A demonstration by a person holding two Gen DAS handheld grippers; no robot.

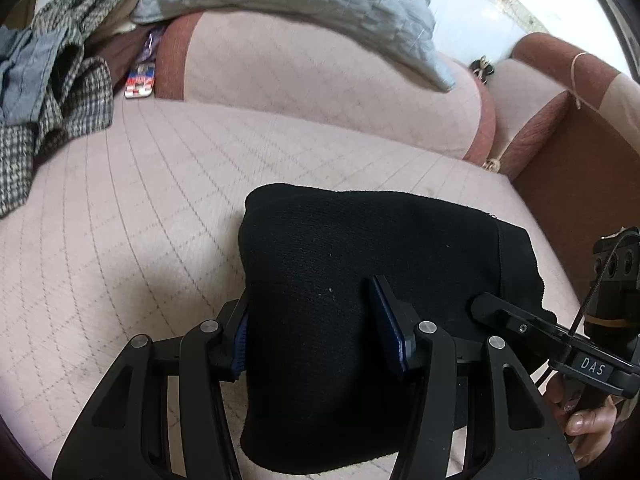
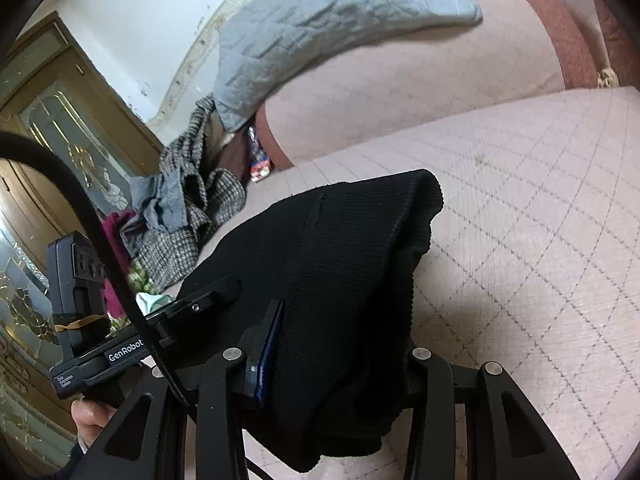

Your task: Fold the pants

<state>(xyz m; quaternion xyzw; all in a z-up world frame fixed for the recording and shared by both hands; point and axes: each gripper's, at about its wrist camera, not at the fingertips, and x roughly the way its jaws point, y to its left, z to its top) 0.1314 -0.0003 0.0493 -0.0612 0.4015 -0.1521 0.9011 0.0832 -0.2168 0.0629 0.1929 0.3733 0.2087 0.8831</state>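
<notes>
No containers in either view, just soft goods on a pink quilted sofa seat (image 1: 120, 208).

Left wrist view, left to right:
- 9–10 o'clock: heap of checked tweed clothing (image 1: 60, 92) with a grey denim piece (image 1: 24, 76) on it, lying on the seat edge.
- 11 o'clock: small red/white/blue packet (image 1: 140, 80) wedged at the base of the backrest.
- 12 o'clock: grey quilted blanket (image 1: 300, 4) draped over the pink backrest (image 1: 320, 92).
- 6 o'clock: black pants (image 1: 360, 260), folded into a thick compact bundle, ribbed knit, one seam visible toward 3 o'clock. Bundle sits on the seat, front centre.
- left claw (image 1: 316, 328): spread wide, blue pads on either side of the near end of the bundle. Straddling it; actual clamping can't be confirmed.
- 3–4 o'clock: right claw (image 1: 484, 304), one finger tip resting on the pants edge.

Right wrist view:
- 8 o'clock: the left claw again (image 2: 224, 292), finger on the fabric.
- 6 o'clock: right claw (image 2: 340, 344), also wide apart. Left pad (image 2: 272, 348) against the pants (image 2: 340, 248); the other finger is hidden under fabric. Grip state unclear.
- Pants folded edge points to 1 o'clock, layers stacked.
</notes>
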